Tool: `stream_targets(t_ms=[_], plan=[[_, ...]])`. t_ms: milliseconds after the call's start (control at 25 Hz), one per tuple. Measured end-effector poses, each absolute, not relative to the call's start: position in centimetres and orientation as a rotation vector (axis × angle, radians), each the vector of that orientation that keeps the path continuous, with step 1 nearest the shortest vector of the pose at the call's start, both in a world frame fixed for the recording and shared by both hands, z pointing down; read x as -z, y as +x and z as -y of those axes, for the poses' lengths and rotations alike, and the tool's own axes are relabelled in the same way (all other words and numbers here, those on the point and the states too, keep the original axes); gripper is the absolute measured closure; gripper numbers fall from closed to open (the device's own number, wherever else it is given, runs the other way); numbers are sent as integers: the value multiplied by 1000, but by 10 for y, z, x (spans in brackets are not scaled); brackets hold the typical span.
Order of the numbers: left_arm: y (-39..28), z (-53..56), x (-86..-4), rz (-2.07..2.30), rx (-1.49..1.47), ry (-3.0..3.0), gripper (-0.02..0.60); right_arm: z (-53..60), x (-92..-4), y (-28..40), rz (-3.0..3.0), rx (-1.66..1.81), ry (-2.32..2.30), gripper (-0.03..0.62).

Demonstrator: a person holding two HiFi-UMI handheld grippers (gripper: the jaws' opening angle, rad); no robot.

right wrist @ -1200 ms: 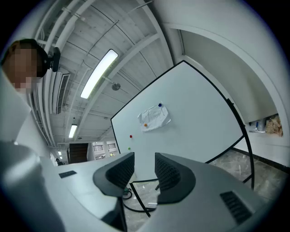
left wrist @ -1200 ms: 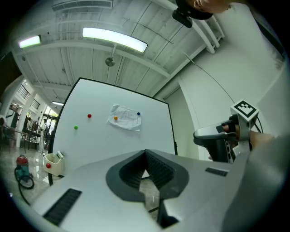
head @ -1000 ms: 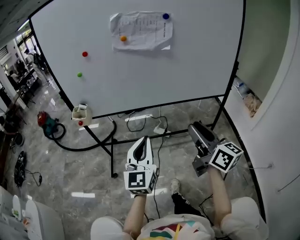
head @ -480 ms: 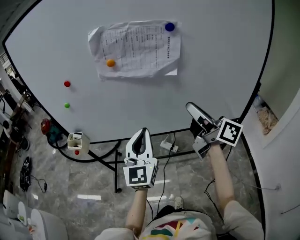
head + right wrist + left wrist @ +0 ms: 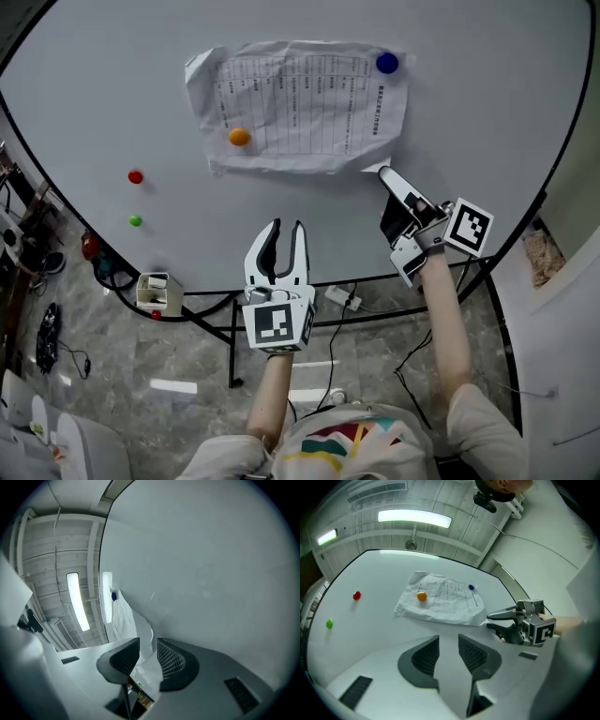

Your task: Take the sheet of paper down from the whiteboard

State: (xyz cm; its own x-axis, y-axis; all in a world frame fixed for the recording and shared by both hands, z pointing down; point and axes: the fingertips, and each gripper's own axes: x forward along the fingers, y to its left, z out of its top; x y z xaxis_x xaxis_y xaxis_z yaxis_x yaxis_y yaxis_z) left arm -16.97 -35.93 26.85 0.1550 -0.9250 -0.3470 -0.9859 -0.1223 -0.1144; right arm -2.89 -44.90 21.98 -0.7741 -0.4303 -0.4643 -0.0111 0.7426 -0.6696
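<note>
A creased printed sheet of paper (image 5: 300, 108) hangs on the whiteboard (image 5: 450, 141), pinned by a blue magnet (image 5: 386, 63) at its top right and an orange magnet (image 5: 239, 137) at its lower left. My right gripper (image 5: 384, 172) is at the sheet's loose lower right corner. In the right gripper view that corner (image 5: 143, 663) lies between the parted jaws of the right gripper (image 5: 147, 643) without being pinched. My left gripper (image 5: 285, 230) is below the sheet, off the board. Its jaws are opening and nothing is between them. From the left gripper (image 5: 447, 639) the paper (image 5: 440, 604) lies ahead.
A red magnet (image 5: 135, 176) and a green magnet (image 5: 135, 220) sit on the board left of the sheet. A small white holder (image 5: 157, 292) hangs at the board's lower edge. Stand legs and cables (image 5: 342, 300) cross the marble floor below. A wall rises at the right.
Both grippers have risen toward the board. The right one rolled and reached the sheet's lower right corner. The left gripper's jaws went from shut to parted.
</note>
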Motion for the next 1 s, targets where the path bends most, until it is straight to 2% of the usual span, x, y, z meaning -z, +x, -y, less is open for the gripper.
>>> stream_targets(t_ms=[120,200,480,680,1000], plan=[[-187,366,-238,-1825,-258,-2058,385,455,-215,-32,-2296,868,-352,477],[-202,369,-213,-1828,-247,-1996,383,458,-218,-30,-2276,865,-401,579],[-232,390,-142,-1852,-99,-1930,383,455,-220,-28,-2311,790,-485,580],[-228,406,-132,-1877,32,-1911,383,452,-217,-29,-2339,749,-497,580],[-233,404,-130,-1852,54,-1912,414,453,-217,-31,-2375,718,-510,580]])
